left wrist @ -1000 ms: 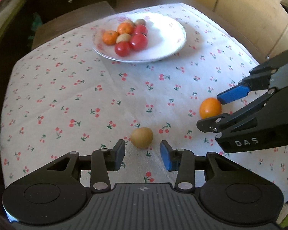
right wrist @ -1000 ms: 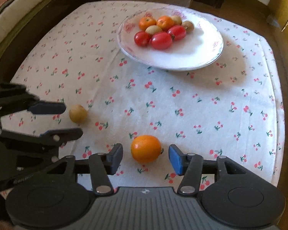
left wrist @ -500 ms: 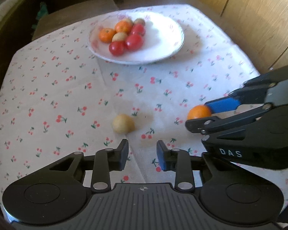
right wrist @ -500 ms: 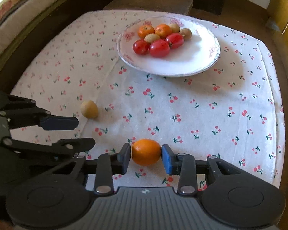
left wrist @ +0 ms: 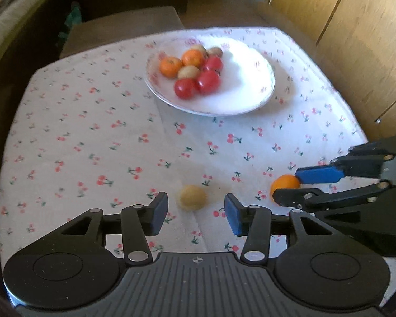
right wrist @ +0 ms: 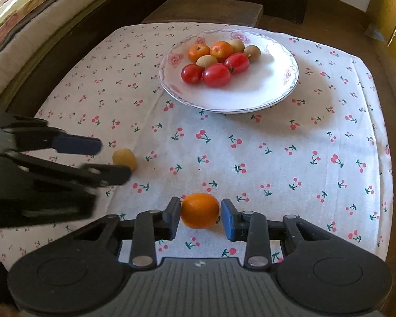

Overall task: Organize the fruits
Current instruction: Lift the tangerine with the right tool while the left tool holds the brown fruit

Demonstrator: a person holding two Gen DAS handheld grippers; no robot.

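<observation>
An orange (right wrist: 200,210) lies on the cherry-print tablecloth between the pads of my right gripper (right wrist: 200,218), which is shut on it; it also shows in the left wrist view (left wrist: 284,185). A small tan fruit (left wrist: 192,197) lies on the cloth just ahead of my open left gripper (left wrist: 195,214), between its fingertips but untouched; it shows in the right wrist view too (right wrist: 124,159). A white plate (right wrist: 266,89) at the far side holds several tomatoes, oranges and tan fruits.
The tablecloth (right wrist: 277,158) covers a small table. A bed edge (right wrist: 26,39) runs along the left, a dark stool (right wrist: 206,10) stands behind the table, and wooden cabinet doors (left wrist: 356,39) stand at the right.
My right gripper has closed its fingers onto the orange. My left gripper swung left off the tan fruit, then back, so the fruit sits between its open fingertips again.
</observation>
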